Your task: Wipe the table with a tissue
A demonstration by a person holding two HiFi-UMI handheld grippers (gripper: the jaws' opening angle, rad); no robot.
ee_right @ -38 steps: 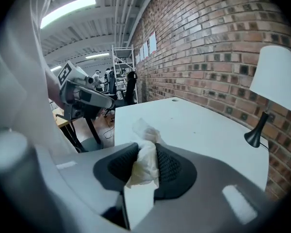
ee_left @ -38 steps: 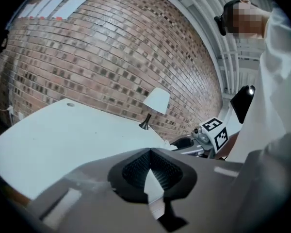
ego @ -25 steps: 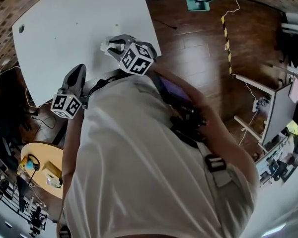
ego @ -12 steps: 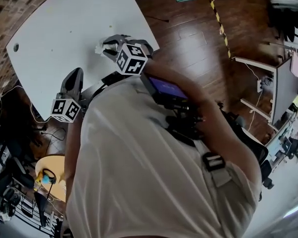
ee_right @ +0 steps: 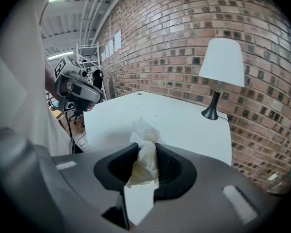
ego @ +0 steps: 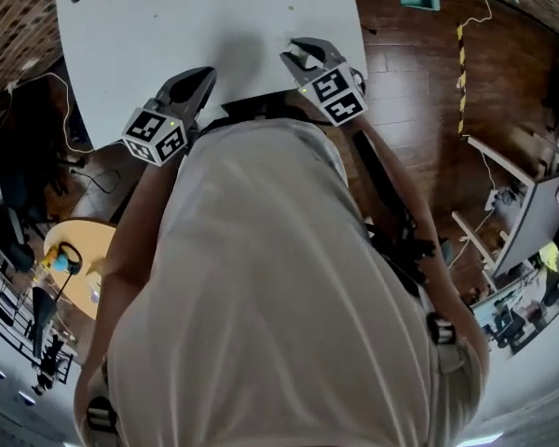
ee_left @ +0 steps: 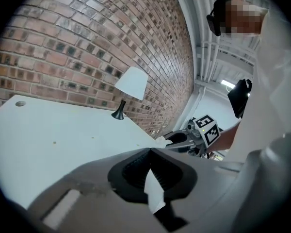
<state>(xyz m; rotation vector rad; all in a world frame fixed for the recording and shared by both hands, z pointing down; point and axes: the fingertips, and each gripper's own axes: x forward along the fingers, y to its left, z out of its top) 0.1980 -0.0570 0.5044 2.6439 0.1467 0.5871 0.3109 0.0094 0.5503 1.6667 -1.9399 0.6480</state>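
My right gripper is shut on a crumpled white tissue, which sticks out past the jaw tips over the white table. In the head view this right gripper hangs over the table's near edge, towards its right side. My left gripper sits to its left at the same edge, jaws shut and empty. From the left gripper view, the left gripper has its tips together, and the right gripper with the tissue shows across the table.
A lamp with a white shade stands on the table by the brick wall. The person's body fills the lower head view. Wooden floor lies to the right, and a round yellow table with small things on it to the left.
The head view has swung, and both grippers now sit side by side at the table's near edge. The left gripper has come up from beside the table. The tissue stays pinched in the right one.
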